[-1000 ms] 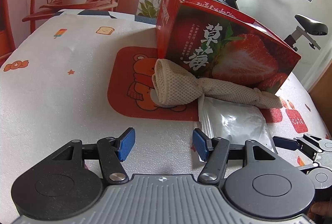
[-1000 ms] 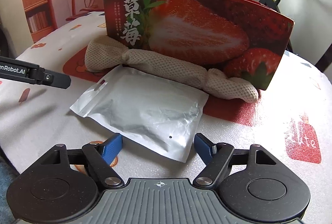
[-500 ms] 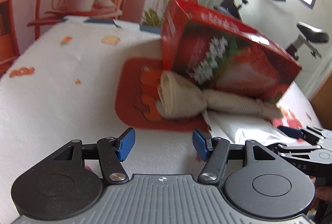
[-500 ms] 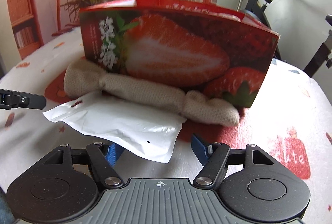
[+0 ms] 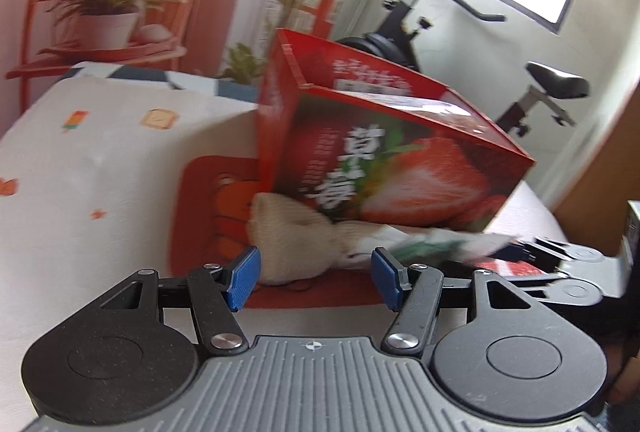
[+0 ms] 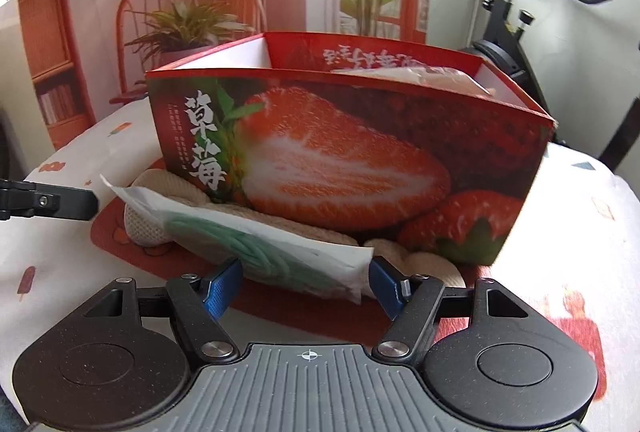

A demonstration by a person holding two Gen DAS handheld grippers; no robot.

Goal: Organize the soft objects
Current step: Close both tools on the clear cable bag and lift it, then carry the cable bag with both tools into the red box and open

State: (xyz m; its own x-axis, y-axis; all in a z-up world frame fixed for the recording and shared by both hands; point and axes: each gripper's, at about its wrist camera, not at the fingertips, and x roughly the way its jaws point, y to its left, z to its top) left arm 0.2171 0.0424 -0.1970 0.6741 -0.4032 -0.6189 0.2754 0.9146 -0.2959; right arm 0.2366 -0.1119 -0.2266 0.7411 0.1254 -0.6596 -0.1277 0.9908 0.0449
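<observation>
A red strawberry-print box [image 6: 352, 159] stands open on a red bear mat [image 5: 208, 191]; a bagged item shows inside at its right end. A beige knotted mesh cloth [image 5: 292, 244] lies along the box's front. A clear plastic pouch with a green cord inside [image 6: 256, 240] rests lifted and tilted between my right gripper's [image 6: 306, 286] open fingers, its near end raised off the table; a grip on it cannot be made out. My left gripper [image 5: 316, 278] is open and empty, just in front of the cloth's knotted end. The box also shows in the left wrist view [image 5: 384, 159].
The table has a white cover with small cartoon prints [image 5: 80, 171]. An exercise bike [image 5: 540, 87] stands behind the table at the right. A plant on a red shelf [image 5: 108, 19] stands at the back left. The left gripper's tip [image 6: 48, 199] shows at the right view's left edge.
The pouch has tipped up from lying flat, its green contents now showing between the right fingers. Both grippers have moved closer to the box and lower; the left one neared the cloth.
</observation>
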